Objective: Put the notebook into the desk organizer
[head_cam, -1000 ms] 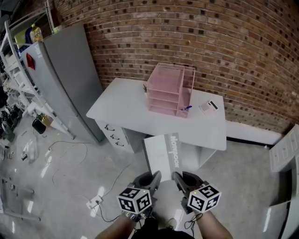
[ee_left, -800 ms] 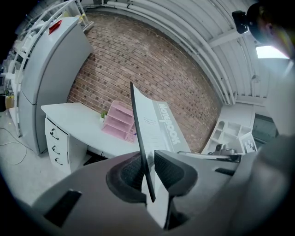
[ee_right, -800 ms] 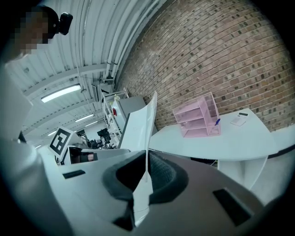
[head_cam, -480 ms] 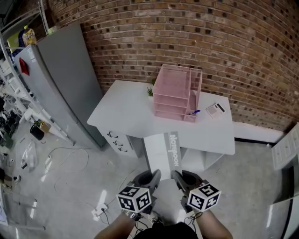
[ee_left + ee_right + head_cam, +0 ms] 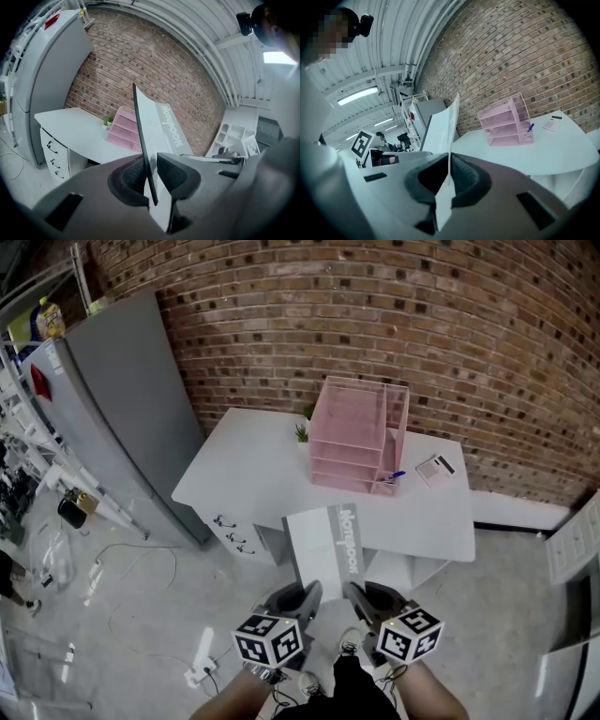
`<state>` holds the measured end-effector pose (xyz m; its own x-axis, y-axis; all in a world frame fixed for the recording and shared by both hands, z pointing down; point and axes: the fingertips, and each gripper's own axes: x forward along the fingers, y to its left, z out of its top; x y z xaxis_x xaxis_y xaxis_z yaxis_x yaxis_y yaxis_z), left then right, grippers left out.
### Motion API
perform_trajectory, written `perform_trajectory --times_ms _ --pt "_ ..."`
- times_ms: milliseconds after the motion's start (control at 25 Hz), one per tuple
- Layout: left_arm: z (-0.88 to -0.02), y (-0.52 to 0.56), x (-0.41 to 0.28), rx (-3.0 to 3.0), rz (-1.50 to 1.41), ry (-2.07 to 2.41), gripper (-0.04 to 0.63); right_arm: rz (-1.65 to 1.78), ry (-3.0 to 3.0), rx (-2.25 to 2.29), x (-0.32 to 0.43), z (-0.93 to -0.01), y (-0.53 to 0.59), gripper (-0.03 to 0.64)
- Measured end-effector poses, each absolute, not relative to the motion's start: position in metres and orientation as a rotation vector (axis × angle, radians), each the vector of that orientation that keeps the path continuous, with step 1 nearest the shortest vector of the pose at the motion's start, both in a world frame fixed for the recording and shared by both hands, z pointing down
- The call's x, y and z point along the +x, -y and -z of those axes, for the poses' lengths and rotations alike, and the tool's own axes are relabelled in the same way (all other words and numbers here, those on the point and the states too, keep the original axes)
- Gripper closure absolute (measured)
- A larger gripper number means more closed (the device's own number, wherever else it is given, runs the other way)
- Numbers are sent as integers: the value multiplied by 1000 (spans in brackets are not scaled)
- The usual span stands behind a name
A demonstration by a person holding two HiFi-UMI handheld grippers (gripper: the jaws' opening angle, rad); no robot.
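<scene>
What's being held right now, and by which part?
The notebook, by its near edge: the left gripper jaws clamp its left corner, the right gripper jaws its right corner.

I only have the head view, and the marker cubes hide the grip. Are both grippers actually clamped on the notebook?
Observer: The left gripper view shows the left gripper clamped on the notebook, its edge caught between the fingers.
Operator: And the right one?
Observer: In the right gripper view, the right gripper is shut on a much thinner white edge of the notebook, with its fingers almost together.
</scene>
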<state>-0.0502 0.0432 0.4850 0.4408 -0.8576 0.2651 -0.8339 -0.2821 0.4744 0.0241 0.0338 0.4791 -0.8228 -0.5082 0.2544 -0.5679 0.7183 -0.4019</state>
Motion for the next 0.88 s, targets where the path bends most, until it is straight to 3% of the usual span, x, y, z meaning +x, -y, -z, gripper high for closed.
perform_trajectory --times_ms 880 --pt "-481 156 -42 2085 91 1495 538 -789 2829 768 33 -479 173 603"
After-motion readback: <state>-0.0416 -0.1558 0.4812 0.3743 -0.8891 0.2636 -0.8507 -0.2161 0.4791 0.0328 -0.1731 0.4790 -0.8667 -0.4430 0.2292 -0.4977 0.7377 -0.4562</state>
